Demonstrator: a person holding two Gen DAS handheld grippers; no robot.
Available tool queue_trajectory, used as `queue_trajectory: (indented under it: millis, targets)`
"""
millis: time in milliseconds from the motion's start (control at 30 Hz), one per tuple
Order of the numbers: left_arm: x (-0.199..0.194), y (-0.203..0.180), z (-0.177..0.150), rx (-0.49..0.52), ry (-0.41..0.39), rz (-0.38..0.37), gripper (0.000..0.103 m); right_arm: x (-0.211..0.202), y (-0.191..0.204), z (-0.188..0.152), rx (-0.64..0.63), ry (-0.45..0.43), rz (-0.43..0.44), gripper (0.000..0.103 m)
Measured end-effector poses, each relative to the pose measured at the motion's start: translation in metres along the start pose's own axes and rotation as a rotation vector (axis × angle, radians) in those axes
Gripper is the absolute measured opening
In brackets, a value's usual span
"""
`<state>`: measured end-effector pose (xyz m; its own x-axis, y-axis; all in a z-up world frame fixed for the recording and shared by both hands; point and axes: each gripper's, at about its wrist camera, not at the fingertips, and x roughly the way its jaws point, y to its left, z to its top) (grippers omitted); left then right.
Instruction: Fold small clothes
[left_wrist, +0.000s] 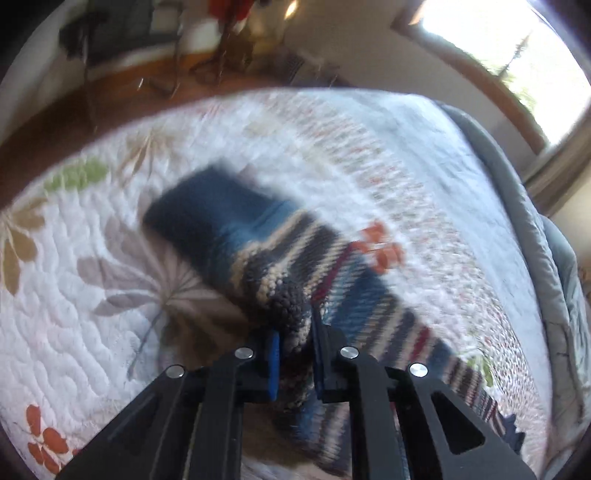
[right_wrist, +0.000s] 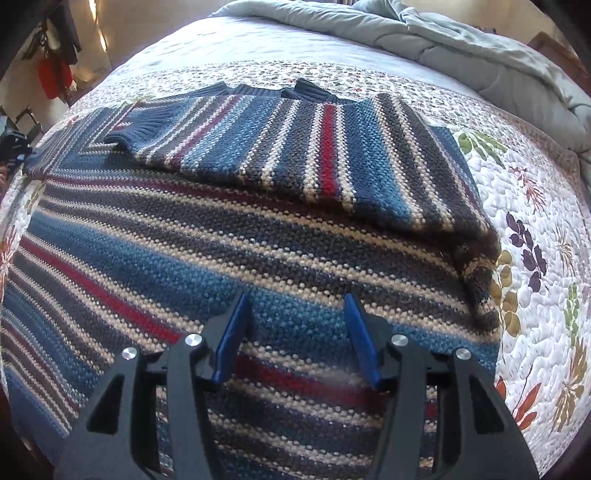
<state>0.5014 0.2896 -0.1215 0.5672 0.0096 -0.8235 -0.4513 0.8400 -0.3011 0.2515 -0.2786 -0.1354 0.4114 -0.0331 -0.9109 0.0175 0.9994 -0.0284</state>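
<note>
Striped knit sweater (right_wrist: 258, 229) spread flat across the floral quilt (right_wrist: 546, 229), one sleeve (right_wrist: 295, 147) folded over its body | left gripper (left_wrist: 293, 354) clamped on the other sleeve (left_wrist: 236, 236), lifting it | right gripper (right_wrist: 295, 332) jaws apart above the sweater body | grey comforter (right_wrist: 461, 48) bunched at the bed's far edge

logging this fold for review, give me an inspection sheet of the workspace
surface: floral quilt on a bed
job's things: striped knit sweater spread flat, right sleeve folded across the chest
clutter: grey comforter bunched at the bed's far end
grippers: left claw shut on the left sleeve, lifted; right claw open over the sweater
cables: nothing seen
surroundings: wood floor, window, hanging clothes
</note>
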Motion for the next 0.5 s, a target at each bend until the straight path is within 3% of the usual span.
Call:
queue_trajectory:
  millis: [133,267,500]
  targets:
    - [-0.032,-0.056,-0.024,0.164,-0.069,-0.051,0.013,-0.002,-0.002,-0.003,0.004,-0.002,0.012,0.054]
    - [-0.068,-0.121,-0.069,0.337,-0.105,-0.133,0.013,-0.007,-0.008,-0.008,0.018,-0.007,0.031,0.054]
    - [-0.100,-0.221,-0.164,0.571,-0.047,-0.317,0.013,-0.013,-0.018,-0.016,0.046,-0.017,0.056,0.054]
